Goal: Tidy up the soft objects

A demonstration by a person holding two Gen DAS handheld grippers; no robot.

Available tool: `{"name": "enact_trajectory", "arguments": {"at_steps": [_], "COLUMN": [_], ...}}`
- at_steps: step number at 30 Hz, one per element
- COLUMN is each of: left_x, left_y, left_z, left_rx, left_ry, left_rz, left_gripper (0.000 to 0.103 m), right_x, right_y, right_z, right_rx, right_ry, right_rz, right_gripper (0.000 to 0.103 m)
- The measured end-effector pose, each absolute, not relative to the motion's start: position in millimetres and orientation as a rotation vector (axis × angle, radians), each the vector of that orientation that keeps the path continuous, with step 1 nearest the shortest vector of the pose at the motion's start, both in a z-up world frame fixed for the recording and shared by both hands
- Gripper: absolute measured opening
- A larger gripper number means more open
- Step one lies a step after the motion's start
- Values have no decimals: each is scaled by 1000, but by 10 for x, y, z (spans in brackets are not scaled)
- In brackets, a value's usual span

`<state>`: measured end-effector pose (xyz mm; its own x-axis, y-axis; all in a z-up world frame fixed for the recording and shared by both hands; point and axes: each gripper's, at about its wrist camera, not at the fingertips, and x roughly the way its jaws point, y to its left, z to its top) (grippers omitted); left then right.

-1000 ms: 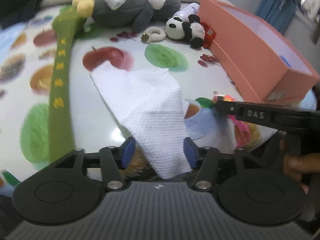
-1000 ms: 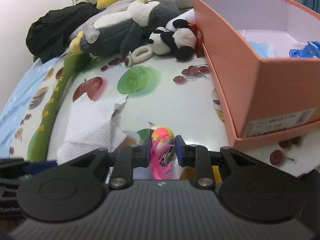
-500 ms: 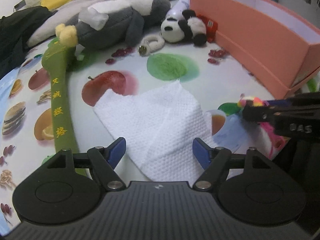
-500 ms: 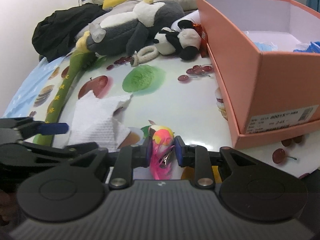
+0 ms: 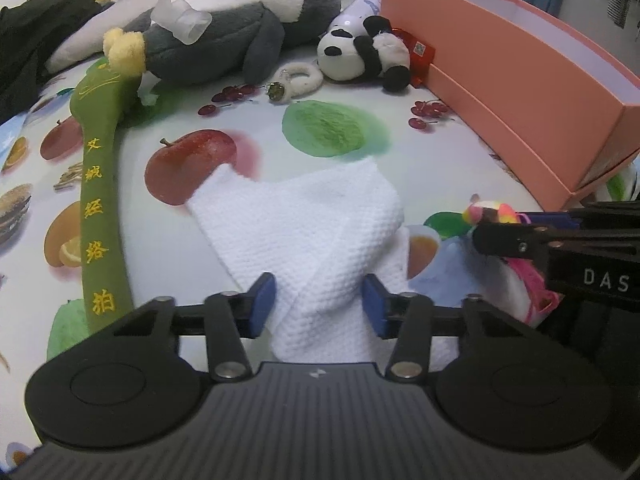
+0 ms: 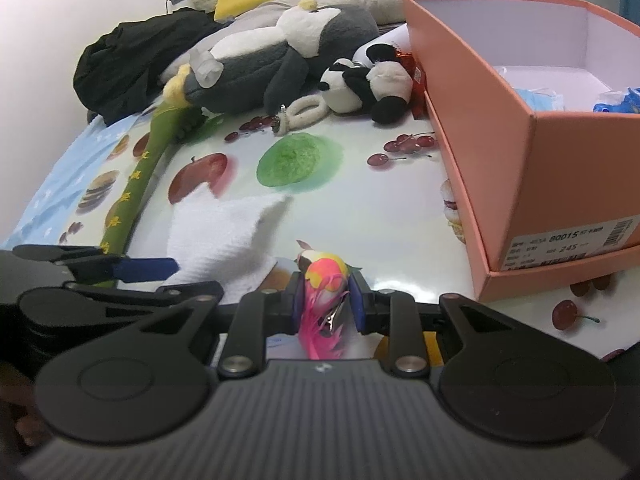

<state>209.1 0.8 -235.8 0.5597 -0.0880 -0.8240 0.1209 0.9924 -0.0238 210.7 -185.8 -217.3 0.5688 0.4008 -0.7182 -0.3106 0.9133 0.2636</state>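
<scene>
We've got the left tool (image 5: pixel 319 305) w/ jaws closing round a raised fold of the white cloth (image 5: pixel 304 232) on the counter, pads not yet pressing it, cloth running away fwd, while the right tool (image 6: pixel 326 305) pinches the pink feathered clip (image 6: pixel 325 280).

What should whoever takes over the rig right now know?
Left gripper: closing around the white cloth, fingers not yet pressing it.
Right gripper: shut on the pink feather toy, low over the table.
Orange box: open, to the right, some items already inside.
Left: cloth, feather toy, panda, grey plush, green stick are not yet boxed.
</scene>
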Motion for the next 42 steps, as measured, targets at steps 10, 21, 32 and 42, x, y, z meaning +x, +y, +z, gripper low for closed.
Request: {"name": "enact_trajectory", "arguments": {"at_steps": [10,21,32,42], "left_x": [2076,2069,2254,2637], "left_y": [-4,49,-139,-575], "left_z": [-2188,-1313,-469,145], "left_rx": [-49,-212,-274,-265], "left_ry": [958,795,651,584], "left_rz": [-72,-34,-96,-183], "left_gripper": [9,9,9,9], "right_x": [2085,2154,2274,2545], "right_y": [-1907,-2017,-2158,-2485], "right_z": [-1989,-1345,-525,119], "right_rx": [112,113,80,68], "right_ry": [833,693,519,417], "right_rz": [418,429,415,331], "right_gripper": [28,28,28,28]}}
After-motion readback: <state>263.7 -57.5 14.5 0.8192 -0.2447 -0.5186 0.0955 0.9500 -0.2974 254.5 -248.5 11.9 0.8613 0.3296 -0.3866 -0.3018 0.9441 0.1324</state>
